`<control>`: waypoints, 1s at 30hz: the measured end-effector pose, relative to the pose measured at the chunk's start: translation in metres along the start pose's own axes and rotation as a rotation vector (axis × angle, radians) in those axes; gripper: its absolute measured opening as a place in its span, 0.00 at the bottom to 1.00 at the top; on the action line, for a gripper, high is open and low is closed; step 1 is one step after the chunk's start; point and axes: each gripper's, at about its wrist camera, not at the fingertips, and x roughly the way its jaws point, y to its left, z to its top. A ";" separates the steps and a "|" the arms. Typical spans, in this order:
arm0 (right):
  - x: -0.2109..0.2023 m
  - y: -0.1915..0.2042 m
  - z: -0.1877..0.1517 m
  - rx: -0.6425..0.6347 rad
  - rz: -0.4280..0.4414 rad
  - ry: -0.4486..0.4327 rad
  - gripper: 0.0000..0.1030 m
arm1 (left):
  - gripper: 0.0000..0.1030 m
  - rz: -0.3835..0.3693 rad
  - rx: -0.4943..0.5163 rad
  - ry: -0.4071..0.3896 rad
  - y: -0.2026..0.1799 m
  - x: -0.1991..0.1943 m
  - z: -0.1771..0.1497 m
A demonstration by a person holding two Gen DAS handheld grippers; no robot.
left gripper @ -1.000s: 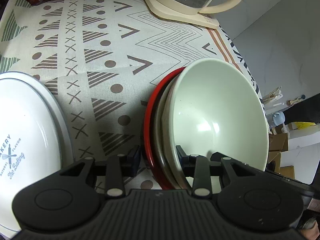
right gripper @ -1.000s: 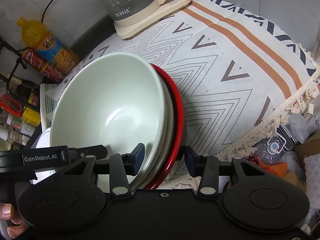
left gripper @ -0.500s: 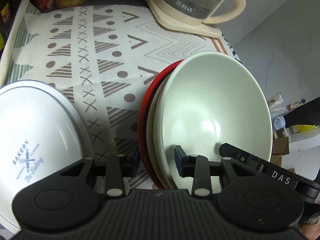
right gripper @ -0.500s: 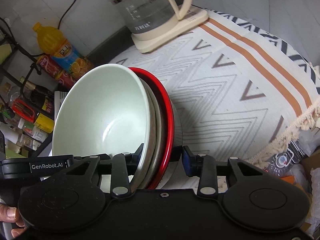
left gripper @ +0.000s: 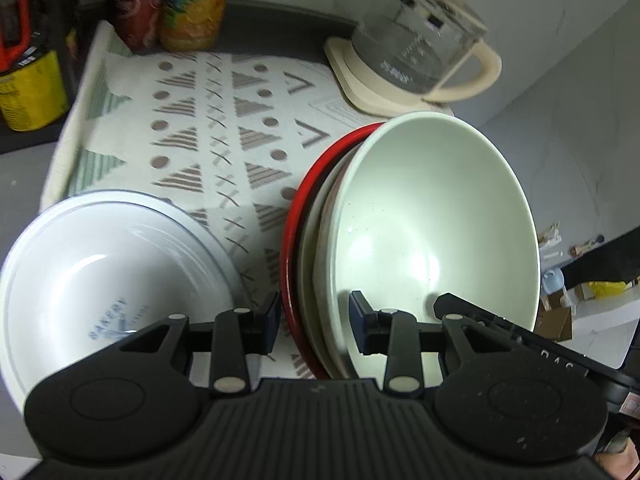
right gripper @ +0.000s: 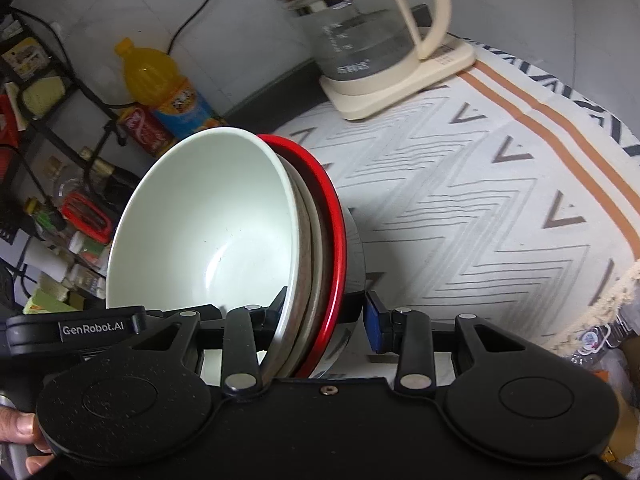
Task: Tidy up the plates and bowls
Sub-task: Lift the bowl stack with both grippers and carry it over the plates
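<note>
Several nested dishes are held tilted on edge above the patterned cloth (left gripper: 224, 148) covering the desk: a pale green bowl (left gripper: 436, 236) innermost, a beige bowl rim behind it, then a red-rimmed plate (left gripper: 316, 184). The left gripper (left gripper: 314, 326) has its fingers closed narrowly over the stack's near rim, one pad inside the green bowl, the other outside the red rim. The right gripper (right gripper: 326, 314) straddles the same stack from the opposite side; its inner finger touches the bowl, but whether the outer blue pad presses the dishes cannot be told. Just left of the stack, a white plate (left gripper: 100, 264) with blue lettering lies flat, its lower edge cut off. Farther back stand a glass kettle (right gripper: 360, 28) on a cream base, an orange drink bottle (right gripper: 160, 80) and a red can (right gripper: 146, 128). Motion blur softens the far items.
</note>
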 end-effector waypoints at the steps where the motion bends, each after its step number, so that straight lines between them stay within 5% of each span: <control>1: -0.001 0.003 0.001 -0.007 0.004 -0.003 0.35 | 0.34 0.003 -0.002 -0.006 0.003 -0.004 0.000; 30: 0.030 0.097 -0.038 -0.124 0.078 0.066 0.35 | 0.34 0.060 -0.153 -0.078 0.104 -0.071 -0.031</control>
